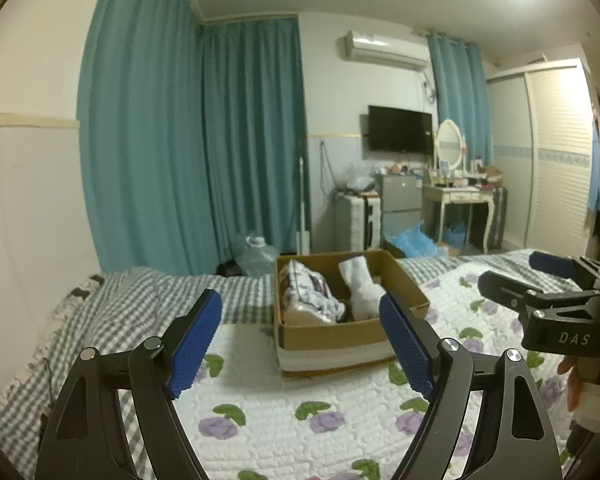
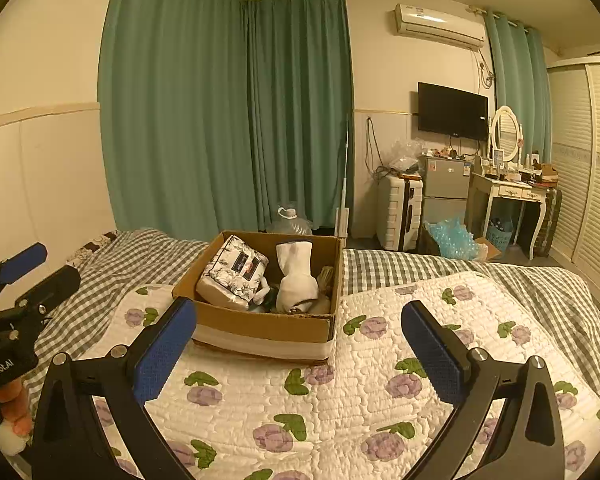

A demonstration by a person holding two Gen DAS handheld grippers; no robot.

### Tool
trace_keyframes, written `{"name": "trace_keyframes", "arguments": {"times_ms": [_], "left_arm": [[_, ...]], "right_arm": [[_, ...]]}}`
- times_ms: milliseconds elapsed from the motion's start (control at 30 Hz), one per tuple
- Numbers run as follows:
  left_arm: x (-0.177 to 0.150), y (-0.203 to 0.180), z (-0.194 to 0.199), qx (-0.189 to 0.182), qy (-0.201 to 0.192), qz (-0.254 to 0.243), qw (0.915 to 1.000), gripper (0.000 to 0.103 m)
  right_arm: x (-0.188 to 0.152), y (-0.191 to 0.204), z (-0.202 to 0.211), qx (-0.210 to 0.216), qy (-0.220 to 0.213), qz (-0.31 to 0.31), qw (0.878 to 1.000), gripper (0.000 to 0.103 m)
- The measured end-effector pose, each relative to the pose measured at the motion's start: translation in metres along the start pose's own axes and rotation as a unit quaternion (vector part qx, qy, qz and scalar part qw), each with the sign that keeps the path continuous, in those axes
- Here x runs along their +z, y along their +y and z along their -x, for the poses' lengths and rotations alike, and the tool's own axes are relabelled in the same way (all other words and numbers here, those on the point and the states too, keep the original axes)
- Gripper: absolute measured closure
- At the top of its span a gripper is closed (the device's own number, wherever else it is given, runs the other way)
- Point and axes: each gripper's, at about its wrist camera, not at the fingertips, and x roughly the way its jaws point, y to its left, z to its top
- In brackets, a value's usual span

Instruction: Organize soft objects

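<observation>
Both tongs empty, jaws spread wide: my left tongs [image 1: 300, 344] and right tongs [image 2: 300, 356] hover over the white quilted bedspread with purple flowers [image 2: 340, 408], short of the brown open-topped cardboard box [image 2: 260, 326] resting on it. Inside the box, a floral-print soft pack [image 2: 232, 270] lies left, a white rolled sock bundle [image 2: 296, 276] stands right. Both look light and squashy; I'd pinch the sock mid-body, the pack along its upper edge.
</observation>
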Motion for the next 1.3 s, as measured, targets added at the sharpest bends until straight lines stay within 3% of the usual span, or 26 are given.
{"name": "trace_keyframes", "arguments": {"times_ms": [1300], "left_arm": [[-0.0063, 0.0054, -0.0004, 0.003, 0.004, 0.013, 0.9999, 0.021]], "right_arm": [[-0.0027, 0.0029, 0.0043, -0.002, -0.003, -0.005, 1.0, 0.0]]}}
